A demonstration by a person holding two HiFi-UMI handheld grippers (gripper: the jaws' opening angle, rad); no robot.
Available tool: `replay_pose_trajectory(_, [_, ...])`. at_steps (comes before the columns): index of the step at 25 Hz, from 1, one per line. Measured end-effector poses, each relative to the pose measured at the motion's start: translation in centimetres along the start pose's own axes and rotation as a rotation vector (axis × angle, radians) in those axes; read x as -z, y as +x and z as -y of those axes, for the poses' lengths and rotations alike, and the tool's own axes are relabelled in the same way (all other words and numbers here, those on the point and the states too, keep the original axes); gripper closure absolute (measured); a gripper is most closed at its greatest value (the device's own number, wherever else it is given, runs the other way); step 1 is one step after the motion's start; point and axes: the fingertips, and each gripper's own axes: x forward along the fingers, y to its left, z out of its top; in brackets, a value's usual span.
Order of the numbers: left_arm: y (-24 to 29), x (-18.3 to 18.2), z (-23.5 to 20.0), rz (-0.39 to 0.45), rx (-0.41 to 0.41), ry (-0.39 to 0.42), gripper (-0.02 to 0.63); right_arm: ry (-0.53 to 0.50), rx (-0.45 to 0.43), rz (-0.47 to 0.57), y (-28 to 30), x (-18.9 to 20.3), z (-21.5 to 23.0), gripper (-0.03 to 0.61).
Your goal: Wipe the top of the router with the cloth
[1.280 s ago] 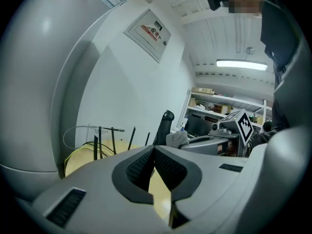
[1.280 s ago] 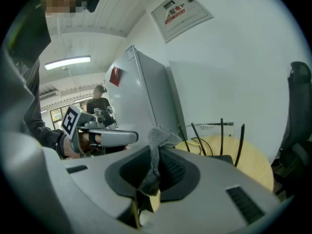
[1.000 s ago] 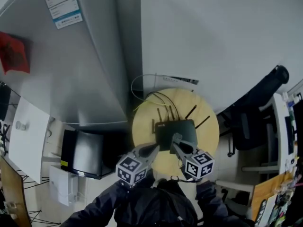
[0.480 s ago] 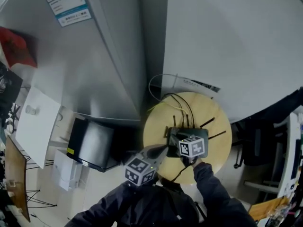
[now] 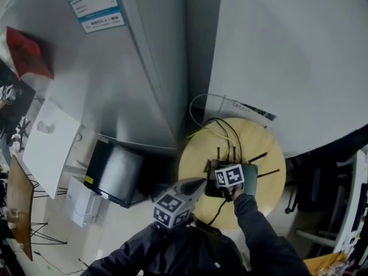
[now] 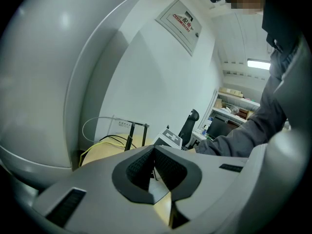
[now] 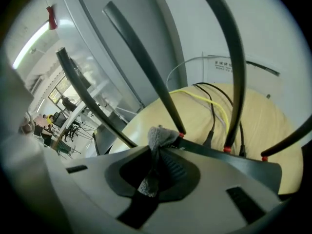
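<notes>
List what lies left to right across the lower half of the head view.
White panel, black box, left gripper, right gripper clamping the cloth, right rim of the round table.

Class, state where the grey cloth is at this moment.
Right gripper view: the grey cloth is pinched in the right tool, centre frame, its tip above the back edge of the black router, beside an antenna.

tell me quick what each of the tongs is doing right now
Left tongs: closed, nothing between them.
Right tongs: closed on the cloth.
</notes>
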Motion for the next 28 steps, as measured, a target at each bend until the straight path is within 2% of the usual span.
replay_pose_trajectory(10, [1.5, -0.3, 1.4, -0.013, 0.036, 0.012, 0.614, 0.017, 0.088, 0.015, -3.1, 2.4, 5.4, 0.508])
replay_pose_trajectory(19, [2.5, -0.1, 2.5, -0.030, 0.060, 0.026, 0.614, 0.101, 0.180, 0.017, -6.5, 5.7, 11.7, 0.508])
replay_pose_trajectory(28, [2.3, 0.1, 2.7, -0.038, 0.064, 0.030, 0.614, 0.123, 0.252, 0.030, -8.1, 7.0, 14.4, 0.508])
